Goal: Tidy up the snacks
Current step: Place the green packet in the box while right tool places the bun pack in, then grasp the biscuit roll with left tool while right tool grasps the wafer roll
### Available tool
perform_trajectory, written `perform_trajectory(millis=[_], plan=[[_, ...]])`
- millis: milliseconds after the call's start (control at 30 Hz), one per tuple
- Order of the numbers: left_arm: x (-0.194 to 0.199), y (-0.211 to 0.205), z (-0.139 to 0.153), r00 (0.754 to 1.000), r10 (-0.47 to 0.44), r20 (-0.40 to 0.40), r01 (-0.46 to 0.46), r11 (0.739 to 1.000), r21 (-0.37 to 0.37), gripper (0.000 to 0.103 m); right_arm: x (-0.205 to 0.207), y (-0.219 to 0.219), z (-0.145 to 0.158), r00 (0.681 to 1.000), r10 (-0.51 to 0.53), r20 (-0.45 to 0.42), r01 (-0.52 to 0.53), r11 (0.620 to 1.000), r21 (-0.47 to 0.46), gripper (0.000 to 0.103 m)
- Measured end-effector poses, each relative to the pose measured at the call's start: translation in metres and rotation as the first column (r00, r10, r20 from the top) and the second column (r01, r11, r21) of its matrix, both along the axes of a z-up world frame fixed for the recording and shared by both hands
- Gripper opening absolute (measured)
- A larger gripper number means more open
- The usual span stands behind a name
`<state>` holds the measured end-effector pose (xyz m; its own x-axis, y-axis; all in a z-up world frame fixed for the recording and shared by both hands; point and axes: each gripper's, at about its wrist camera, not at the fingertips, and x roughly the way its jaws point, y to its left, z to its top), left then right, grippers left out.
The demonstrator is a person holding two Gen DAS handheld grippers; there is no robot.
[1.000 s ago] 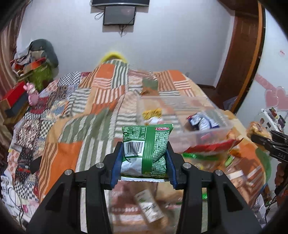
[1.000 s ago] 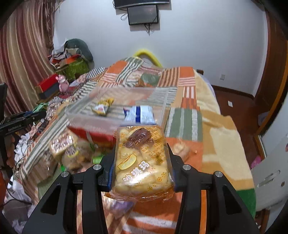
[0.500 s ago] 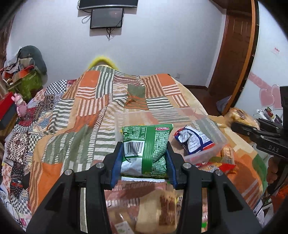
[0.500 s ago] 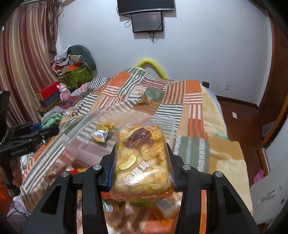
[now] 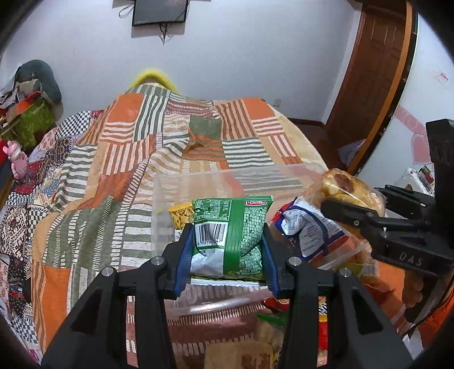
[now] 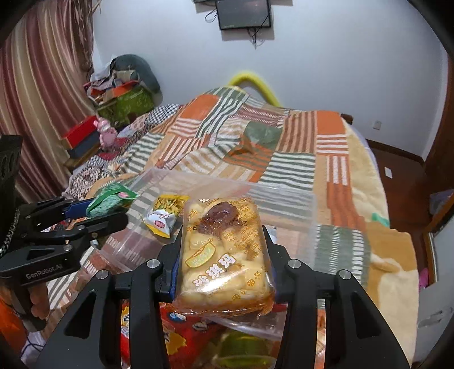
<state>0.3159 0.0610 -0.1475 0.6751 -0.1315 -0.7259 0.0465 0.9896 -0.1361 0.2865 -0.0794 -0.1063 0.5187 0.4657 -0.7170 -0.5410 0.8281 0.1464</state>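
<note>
My left fingers (image 5: 227, 252) are closed on a green snack bag (image 5: 229, 230), held upright with its barcode facing the camera. My right fingers (image 6: 222, 252) are closed on a clear packet of yellow puffed snacks (image 6: 224, 252) with a brown piece near its top.

Both packets hang over a clear plastic box (image 5: 227, 177) that rests on a bed covered by a patchwork blanket (image 5: 119, 147) of orange, green and striped squares. From the left camera, the right gripper (image 5: 366, 210) reaches in from the right side with its yellow packet above the box's right edge. From the right camera, the left gripper (image 6: 93, 211) comes in from the left, its green bag over the box's left edge.

Inside the box lie a small yellow and white snack bag (image 6: 164, 215) and a blue and white packet (image 5: 306, 227). More wrapped snacks, including a red packet (image 6: 176, 332), lie on the bed in front of the box, near me.

A dark screen (image 5: 160, 11) hangs on the white wall beyond the bed.
</note>
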Motion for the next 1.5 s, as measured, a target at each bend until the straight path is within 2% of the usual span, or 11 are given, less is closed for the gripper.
perform_trajectory(millis=[267,433,667,933,1200,1267,1400,1500], plan=[[0.011,0.002,-0.012,0.999,0.014,-0.044,-0.015,1.000,-0.019,0.044,0.005,0.009,-0.004,0.998,0.033,-0.048,-0.034,0.999,-0.017,0.044],[0.002,0.004,-0.004,0.999,0.007,-0.036,-0.009,0.999,-0.036,0.046,-0.001,-0.003,0.007,1.000,0.014,-0.016,-0.014,1.000,0.000,0.050],[-0.030,0.007,0.017,1.000,0.013,0.011,-0.013,1.000,0.004,0.054,-0.029,-0.021,0.030,0.997,-0.004,0.076,0.005,1.000,-0.010,0.056],[-0.085,0.022,0.028,0.998,0.047,0.032,-0.049,0.998,0.042,0.062,-0.063,-0.045,0.035,0.994,-0.028,0.103,0.030,0.999,-0.019,0.058],[-0.138,0.035,0.003,0.996,0.080,-0.041,-0.078,0.996,0.047,0.063,-0.106,-0.055,0.012,0.997,-0.026,0.068,0.028,0.999,-0.030,0.065],[-0.148,0.036,-0.007,0.994,0.087,-0.063,-0.085,0.996,0.034,0.063,-0.114,-0.052,0.000,0.999,-0.018,0.035,0.019,0.999,-0.029,0.069],[-0.162,0.033,-0.036,0.987,0.083,-0.134,-0.084,0.996,-0.002,0.063,-0.120,-0.040,-0.024,1.000,0.006,-0.013,-0.007,0.997,-0.071,0.070],[-0.166,0.028,-0.054,0.982,0.075,-0.170,-0.080,0.997,-0.021,0.063,-0.122,-0.034,-0.038,0.997,0.029,-0.065,-0.033,0.997,-0.065,0.070]])
